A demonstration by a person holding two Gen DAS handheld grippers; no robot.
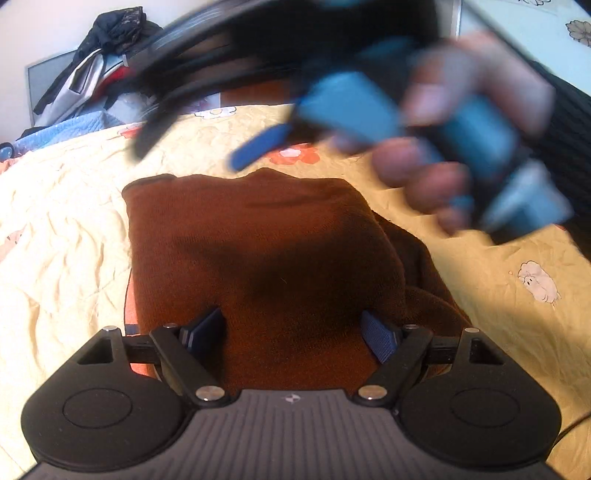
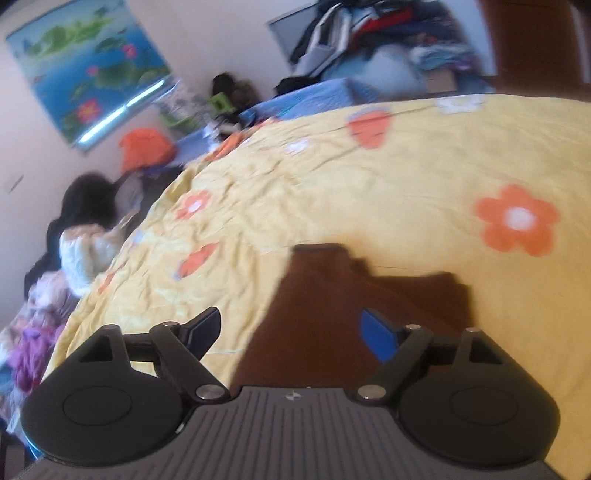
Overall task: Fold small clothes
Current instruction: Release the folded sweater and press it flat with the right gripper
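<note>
While both jaws gape empty, left gripper (image 1: pixel 293 334) over brown garment (image 1: pixel 266 258), right gripper (image 2: pixel 291 332) at its left edge, quilt (image 2: pixel 332 184) beneath.

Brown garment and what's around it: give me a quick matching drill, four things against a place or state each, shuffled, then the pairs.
Things:
1. brown garment
2. left gripper
3. right gripper
4. clothes pile

Places or states:
A. heaped against the far wall
B. open, over the garment's left edge
C. lying folded on the yellow flowered bedspread
D. open, low over the middle of the garment

Pairs: 1-C, 2-D, 3-B, 4-A
</note>
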